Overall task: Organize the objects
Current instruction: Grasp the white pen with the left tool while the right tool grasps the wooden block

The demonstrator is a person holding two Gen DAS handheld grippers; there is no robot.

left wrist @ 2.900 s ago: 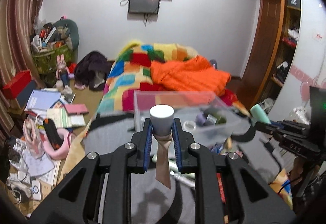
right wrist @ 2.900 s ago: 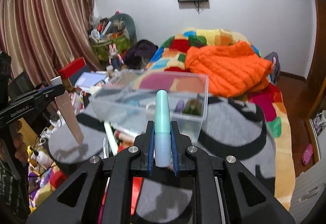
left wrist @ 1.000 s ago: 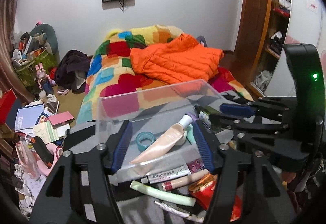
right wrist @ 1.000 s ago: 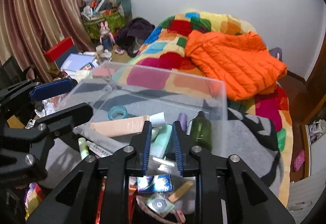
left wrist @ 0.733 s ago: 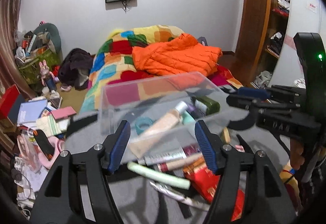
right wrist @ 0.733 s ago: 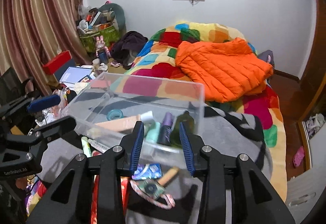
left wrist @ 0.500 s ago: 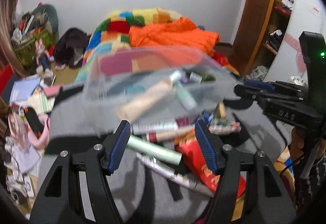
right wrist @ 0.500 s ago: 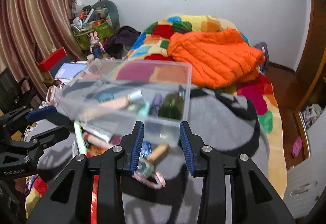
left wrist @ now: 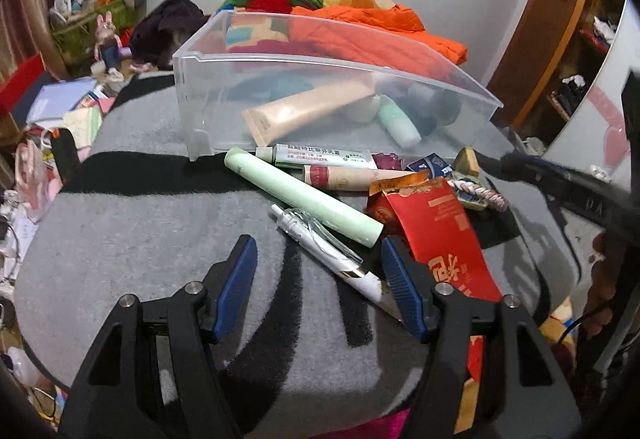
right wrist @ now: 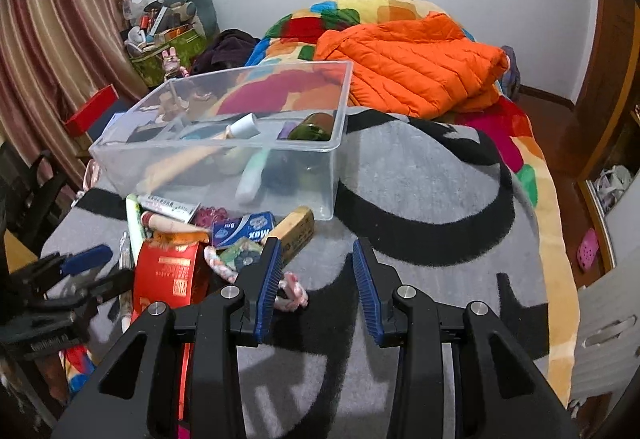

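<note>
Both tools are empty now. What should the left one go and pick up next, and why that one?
Probably the white pen. The left tool is open and the pen lies loose on the grey blanket right between its fingers, outside the clear bin. Easing down and closing on it looks like the shortest move; the green tube beside it could follow.

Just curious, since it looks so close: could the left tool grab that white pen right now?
Probably yes. The left tool is open, and the white pen lies between its fingers with nothing on top. Its far end runs close beside the pale green tube.
</note>
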